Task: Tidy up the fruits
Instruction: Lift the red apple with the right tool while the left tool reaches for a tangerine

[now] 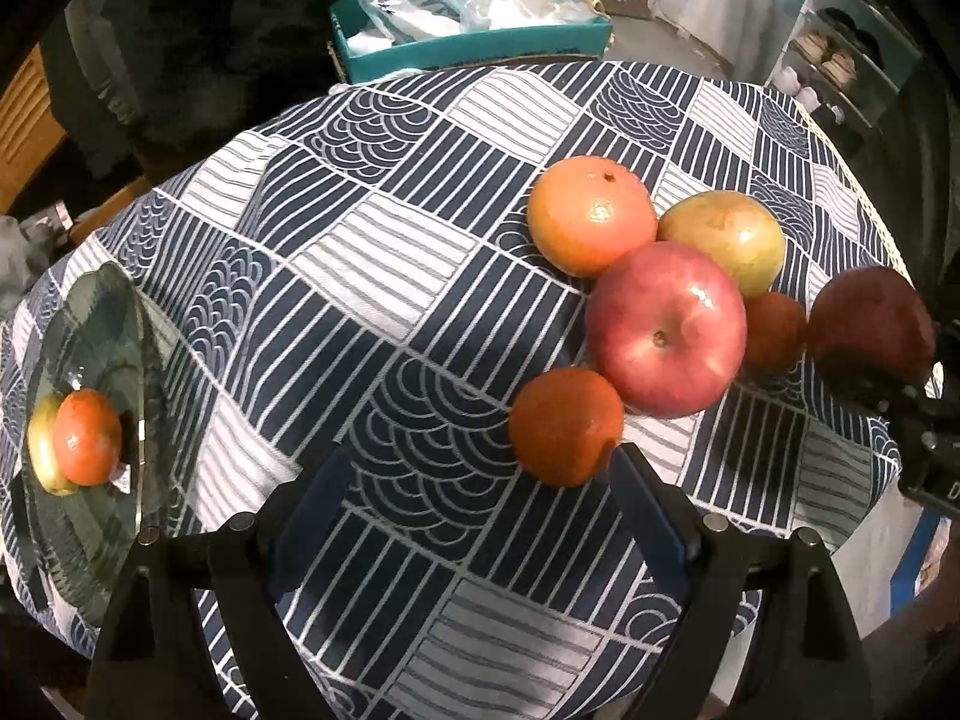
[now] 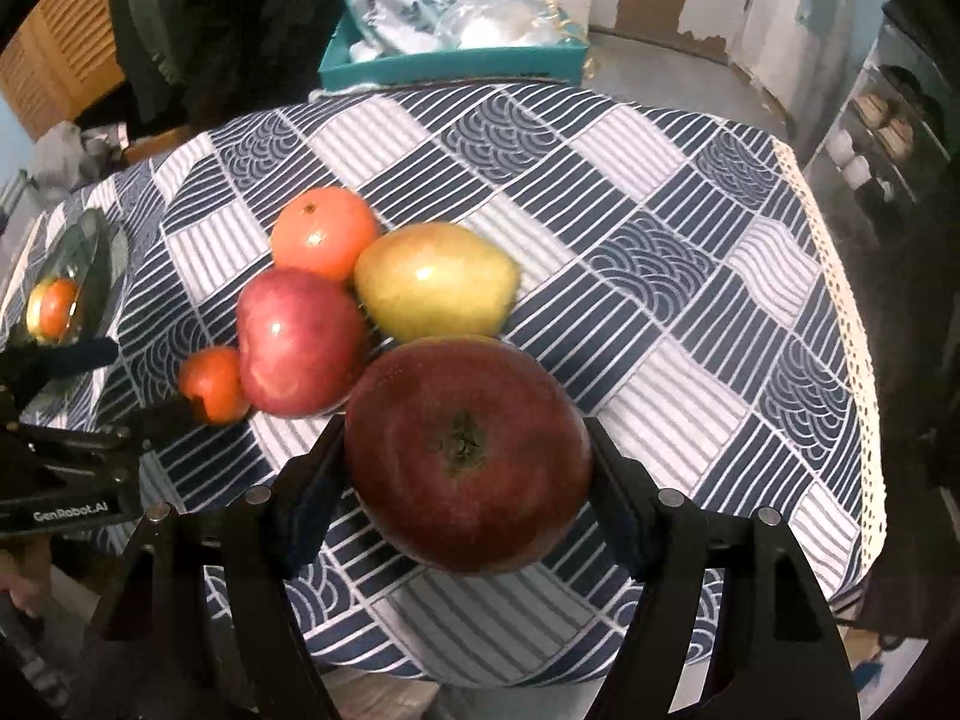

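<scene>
My right gripper is shut on a dark red apple, held above the table; the apple also shows at the right edge of the left wrist view. My left gripper is open, its right finger beside a small orange tangerine. Behind lie a pink-red apple, a large orange, a yellow-green mango and another small tangerine. A glass plate at the left holds an orange fruit and a yellow one.
The round table wears a blue-and-white patterned cloth. A teal box with plastic bags stands beyond the far edge. A shelf stands at the far right. The left gripper shows in the right wrist view.
</scene>
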The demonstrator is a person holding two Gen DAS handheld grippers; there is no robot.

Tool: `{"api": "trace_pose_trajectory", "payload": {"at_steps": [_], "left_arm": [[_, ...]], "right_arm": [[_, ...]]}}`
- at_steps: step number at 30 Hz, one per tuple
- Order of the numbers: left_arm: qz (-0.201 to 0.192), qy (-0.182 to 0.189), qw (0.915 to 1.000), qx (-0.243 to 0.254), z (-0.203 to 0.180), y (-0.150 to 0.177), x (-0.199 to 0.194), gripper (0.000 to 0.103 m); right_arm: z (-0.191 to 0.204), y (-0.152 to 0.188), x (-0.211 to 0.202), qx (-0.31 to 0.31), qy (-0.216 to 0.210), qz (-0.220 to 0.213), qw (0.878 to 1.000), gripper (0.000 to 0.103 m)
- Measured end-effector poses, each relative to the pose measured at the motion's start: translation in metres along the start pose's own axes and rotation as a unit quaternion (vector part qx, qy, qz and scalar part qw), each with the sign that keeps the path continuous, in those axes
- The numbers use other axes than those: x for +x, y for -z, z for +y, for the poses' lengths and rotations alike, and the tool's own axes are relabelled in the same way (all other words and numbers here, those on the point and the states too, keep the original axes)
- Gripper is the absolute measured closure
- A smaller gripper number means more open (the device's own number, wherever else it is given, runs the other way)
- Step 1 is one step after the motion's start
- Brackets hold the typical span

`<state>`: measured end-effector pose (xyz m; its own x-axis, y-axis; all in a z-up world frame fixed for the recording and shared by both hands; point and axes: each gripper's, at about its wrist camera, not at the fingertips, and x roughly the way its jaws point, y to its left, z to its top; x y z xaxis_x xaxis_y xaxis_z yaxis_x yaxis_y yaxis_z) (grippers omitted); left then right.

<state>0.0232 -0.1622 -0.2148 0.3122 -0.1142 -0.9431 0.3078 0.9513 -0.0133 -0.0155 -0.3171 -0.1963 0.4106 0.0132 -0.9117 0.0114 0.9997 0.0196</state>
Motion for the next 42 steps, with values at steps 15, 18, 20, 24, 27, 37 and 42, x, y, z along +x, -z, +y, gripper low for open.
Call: {"api": "trace_pose_trajectory", "payload": {"at_steps": [15,18,20,24,27,37,42], "left_arm": [[0.015,0.010,0.9996,0.023,-0.016,-0.005,0.030,0.022],[0.014,0.025,0.9992,0.026,-0.018,-0.007,0.032,0.033],[0.014,0.038,0.9987,0.030,-0.019,-0.006,0.031,0.044],[0.012,0.045,0.9979,0.045,-0.024,-0.006,0.029,0.057],[0.005,0.033,0.9983,0.048,-0.023,-0.004,0.027,0.058],[-0.017,0.037,0.9991,0.015,-0.003,-0.007,0.004,0.059],[-0.044,0.027,0.9986,0.011,0.003,-0.008,-0.017,0.059]], "right_arm": [[-0.013,-0.011,0.000,0.017,0.006,-0.017,1.000,0.029],[-0.013,-0.012,0.002,0.017,0.006,-0.015,1.000,0.029],[-0.014,-0.012,0.003,0.018,0.005,-0.015,1.000,0.029],[-0.015,-0.013,0.003,0.017,0.006,-0.016,1.000,0.029],[-0.014,-0.014,0.004,0.014,0.009,-0.018,1.000,0.029],[-0.007,-0.020,-0.009,0.000,0.019,-0.038,0.999,0.029],[-0.002,-0.026,-0.019,-0.005,0.022,-0.052,0.998,0.029]]}}
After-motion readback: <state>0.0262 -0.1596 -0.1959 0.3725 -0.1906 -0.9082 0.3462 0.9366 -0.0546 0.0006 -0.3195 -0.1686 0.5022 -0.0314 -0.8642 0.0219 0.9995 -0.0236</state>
